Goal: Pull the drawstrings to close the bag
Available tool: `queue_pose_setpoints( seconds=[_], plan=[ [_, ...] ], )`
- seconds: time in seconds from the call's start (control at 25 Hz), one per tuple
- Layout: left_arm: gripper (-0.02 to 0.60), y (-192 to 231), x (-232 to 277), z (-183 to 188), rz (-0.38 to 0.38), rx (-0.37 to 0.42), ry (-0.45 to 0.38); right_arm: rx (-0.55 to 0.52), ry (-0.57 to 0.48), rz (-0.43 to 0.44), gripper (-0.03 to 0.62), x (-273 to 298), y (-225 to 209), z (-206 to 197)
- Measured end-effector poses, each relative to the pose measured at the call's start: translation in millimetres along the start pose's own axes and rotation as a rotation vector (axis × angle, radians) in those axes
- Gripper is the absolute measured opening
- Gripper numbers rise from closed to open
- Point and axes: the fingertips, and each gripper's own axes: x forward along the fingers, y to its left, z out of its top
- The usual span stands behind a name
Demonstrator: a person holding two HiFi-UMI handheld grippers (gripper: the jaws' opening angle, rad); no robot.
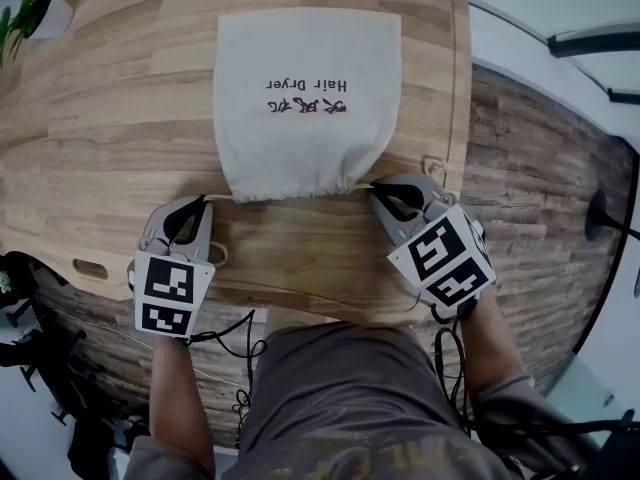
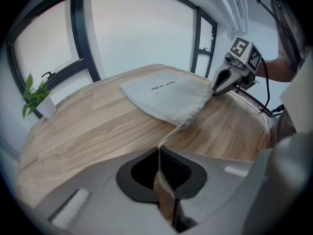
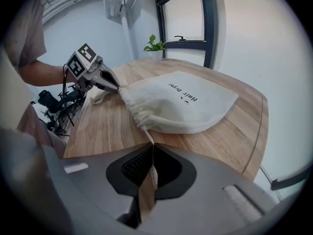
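— Pale wooden table (image 1: 110, 158) fills the head view, with a small potted plant (image 1: 25, 13) at its far left corner. What about the left gripper (image 1: 204, 201)?
— Its jaws are pressed together on the left drawstring (image 2: 169, 136). The string runs in a thin straight line from the jaw tips to the bag's near left corner.
— And the bag (image 1: 305, 98) itself?
— It lies flat in the middle of the table, between the two grippers and reaching away beyond them. Its gathered mouth (image 1: 290, 190) faces the person. The cloth is cream, printed "Hair Dryer".
— The right gripper (image 1: 376, 186)?
— Closed as well, pinching the right drawstring (image 3: 143, 132) just beside the puckered right corner of the mouth. Its tips sit nearer the bag than the left one's do.
— Anything further right?
— Only the table's curved edge, with grey wood floor (image 1: 540, 168) past it.
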Motion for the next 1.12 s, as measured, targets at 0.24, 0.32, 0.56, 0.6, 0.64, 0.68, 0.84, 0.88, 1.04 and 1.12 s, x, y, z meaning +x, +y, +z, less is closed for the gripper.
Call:
queue_pose_setpoints(
  seconds=[0.24, 0.32, 0.56, 0.6, 0.64, 0.68, 0.84, 0.88, 1.04, 1.12],
  plan=[
    [0.006, 0.4, -5.5, -8.5, 0.028, -0.012, 0.011, 0.013, 0.007, -0.032, 0.034, -15.8, -6.0, -26.8],
    [0.006, 8.6, -6.2, -10.2, 0.026, -0.019, 0.012, 0.013, 0.012, -0.031, 0.034, -14.0, -6.5, -23.0],
    [0.006, 9.2, -6.9, -12.6, 0.034, -0.020, 0.015, 0.027, 0.014, -0.022, 0.034, -17.7, -3.3, -31.8],
    [0.006, 9.3, -6.8, -12.7, 0.035, -0.020, 0.015, 0.028, 0.013, -0.021, 0.034, -18.1, -3.2, -32.6],
    [0.006, 9.3, -6.7, -12.6, 0.037, -0.020, 0.015, 0.028, 0.014, -0.020, 0.034, -18.4, -2.8, -33.3],
    [0.006, 9.5, -6.6, -12.5, 0.038, -0.020, 0.015, 0.027, 0.015, -0.019, 0.034, -18.7, -1.8, -33.7],
    [0.006, 14.2, -6.2, -12.3, 0.054, -0.024, 0.015, 0.033, 0.019, -0.018, 0.034, -18.2, 3.4, -33.1],
    [0.006, 15.0, -5.8, -12.4, 0.055, -0.022, 0.017, 0.036, 0.019, -0.019, 0.034, -18.0, 4.2, -33.3],
    [0.006, 17.9, -5.1, -11.8, 0.065, -0.013, 0.015, 0.031, 0.026, -0.011, 0.034, -16.8, 5.6, -32.9],
    [0.006, 14.0, -3.5, -10.0, 0.073, 0.019, 0.012, 0.018, 0.046, -0.016, 0.034, -16.7, 5.2, -33.9]
  ],
)
